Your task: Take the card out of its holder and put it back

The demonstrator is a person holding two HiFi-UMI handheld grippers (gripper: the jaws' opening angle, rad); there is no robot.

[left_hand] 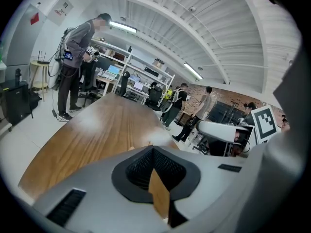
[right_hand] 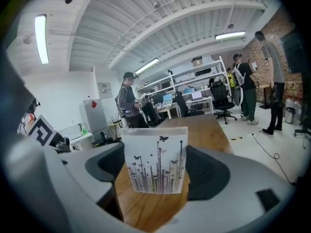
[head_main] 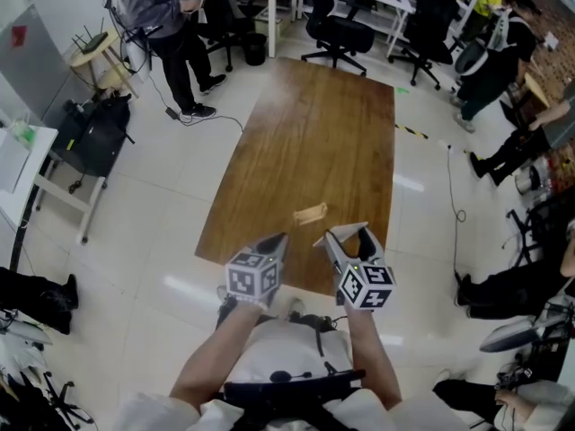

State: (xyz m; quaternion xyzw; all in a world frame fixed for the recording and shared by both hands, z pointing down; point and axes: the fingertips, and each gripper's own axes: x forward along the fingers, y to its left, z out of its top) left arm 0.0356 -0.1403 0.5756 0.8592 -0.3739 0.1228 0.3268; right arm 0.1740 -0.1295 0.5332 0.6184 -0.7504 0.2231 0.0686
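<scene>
A white card (right_hand: 154, 161) printed with butterflies and grass stems stands upright between the jaws of my right gripper (right_hand: 154, 183), which grips it by its two side edges. In the head view the right gripper (head_main: 345, 234) hovers over the near end of the wooden table (head_main: 314, 142), and the card (head_main: 347, 232) shows as a white strip. My left gripper (head_main: 276, 241) is beside it on the left. The left gripper (left_hand: 154, 165) is shut on a thin brown sheet (left_hand: 159, 195) seen edge-on. A small tan piece (head_main: 311, 213) lies on the table just beyond both grippers.
Office chairs (head_main: 337, 34) and desks stand past the table's far end. A person in grey (head_main: 171, 34) stands at the far left with a cable on the floor nearby. Other people (head_main: 494, 61) are at the right. A black bag (head_main: 94, 133) and a white bench are at the left.
</scene>
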